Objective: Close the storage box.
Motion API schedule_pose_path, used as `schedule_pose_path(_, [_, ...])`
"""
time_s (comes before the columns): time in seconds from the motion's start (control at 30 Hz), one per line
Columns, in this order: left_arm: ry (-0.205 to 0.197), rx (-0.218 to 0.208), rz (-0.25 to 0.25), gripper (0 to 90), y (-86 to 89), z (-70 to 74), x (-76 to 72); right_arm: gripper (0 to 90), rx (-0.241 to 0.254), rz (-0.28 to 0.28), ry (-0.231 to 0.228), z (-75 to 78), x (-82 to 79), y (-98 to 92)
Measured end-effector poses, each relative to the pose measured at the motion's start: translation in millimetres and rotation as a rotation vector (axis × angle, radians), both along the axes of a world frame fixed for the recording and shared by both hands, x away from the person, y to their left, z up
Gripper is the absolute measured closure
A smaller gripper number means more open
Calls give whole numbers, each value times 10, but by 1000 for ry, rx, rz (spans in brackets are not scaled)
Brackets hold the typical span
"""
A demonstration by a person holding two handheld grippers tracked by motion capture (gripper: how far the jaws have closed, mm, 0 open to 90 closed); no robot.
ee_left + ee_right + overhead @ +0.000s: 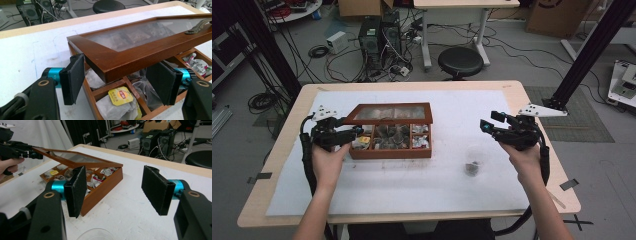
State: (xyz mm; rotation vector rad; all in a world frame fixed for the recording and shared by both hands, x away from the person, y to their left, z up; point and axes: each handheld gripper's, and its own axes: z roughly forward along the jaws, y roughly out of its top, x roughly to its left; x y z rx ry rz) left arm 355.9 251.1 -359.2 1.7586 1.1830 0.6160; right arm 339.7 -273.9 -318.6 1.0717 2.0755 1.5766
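Observation:
A brown wooden tea box (390, 151) sits mid-table, its compartments full of tea bags (121, 95). Its glass-paned lid (393, 114) stands partly raised, front edge up. My left gripper (354, 132) is at the lid's front left corner. In the left gripper view that corner of the lid (117, 62) lies between the wide-apart jaws of the left gripper (118, 82), and the pads do not squeeze it. My right gripper (491, 121) hovers open to the right of the box, with nothing between its jaws (115, 192). From there the box (106, 185) and the left gripper (37, 156) are visible.
A clear glass cup (472, 163) with something dark at its bottom stands on the white table cover (412, 185) below the right gripper; its rim (96, 231) shows in the right gripper view. A black stool (460, 61), computers and cables lie beyond the table's far edge.

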Motion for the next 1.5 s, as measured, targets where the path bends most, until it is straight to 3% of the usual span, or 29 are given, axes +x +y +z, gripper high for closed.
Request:
schedule_pose_path(0.67, [13,-3,-9,327,15,-256,-150,381,-3,5,6,-28,7,30])
schedule_pose_path(1.5, [60,39,-19,337,13,-475,-257,381,-6,12,12,-56,13,56])
